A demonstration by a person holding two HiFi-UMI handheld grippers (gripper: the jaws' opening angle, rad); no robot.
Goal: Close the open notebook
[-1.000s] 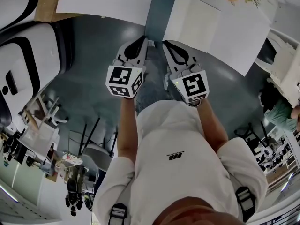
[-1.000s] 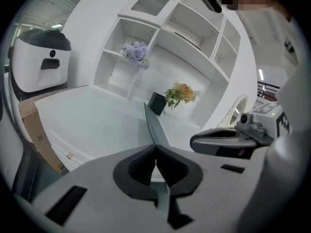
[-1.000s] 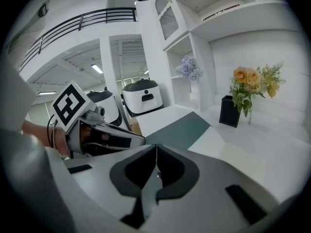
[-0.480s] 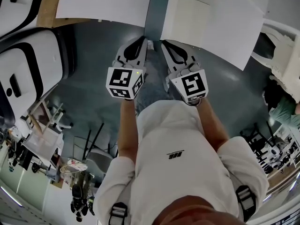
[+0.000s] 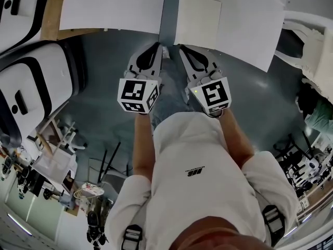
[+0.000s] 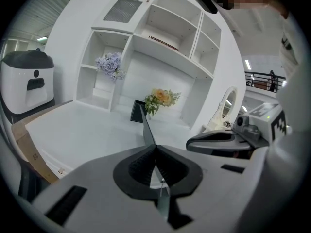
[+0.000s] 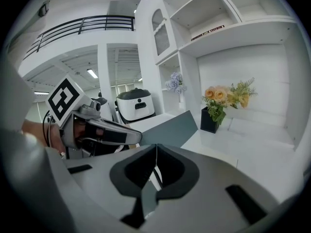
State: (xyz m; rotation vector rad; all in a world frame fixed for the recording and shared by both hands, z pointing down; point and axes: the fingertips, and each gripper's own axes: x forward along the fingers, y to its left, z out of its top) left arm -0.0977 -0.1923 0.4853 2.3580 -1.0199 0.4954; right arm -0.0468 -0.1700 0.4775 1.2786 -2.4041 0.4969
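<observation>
Little has moved since a second ago: both tools hold the same place ahead of the person's shirt (image 5: 200, 155), while the head view has swung so that the flowers at its top edge have dropped out of it and the tabletops sit lower in it.

Left tool (image 5: 156, 49) and right tool (image 5: 184, 51) are side by side, near each other but apart, over the grey floor (image 5: 104, 87), their tips just short of the near edges of the two white tabletops. Each gripper view shows its tool's jaws pressed together with nothing between them.

A narrow gap (image 5: 169, 9) parts the left tabletop (image 5: 109, 7) from the right tabletop (image 5: 250, 30). The notebook (image 5: 197, 20) lies flat as a white rectangle at the near left corner of the right tabletop, its left side along the edge by the gap; whether it is open cannot be told.

Orange flowers in a dark pot (image 7: 218, 101) stand toward the back edge, below a white shelf unit (image 6: 165, 28).
</observation>
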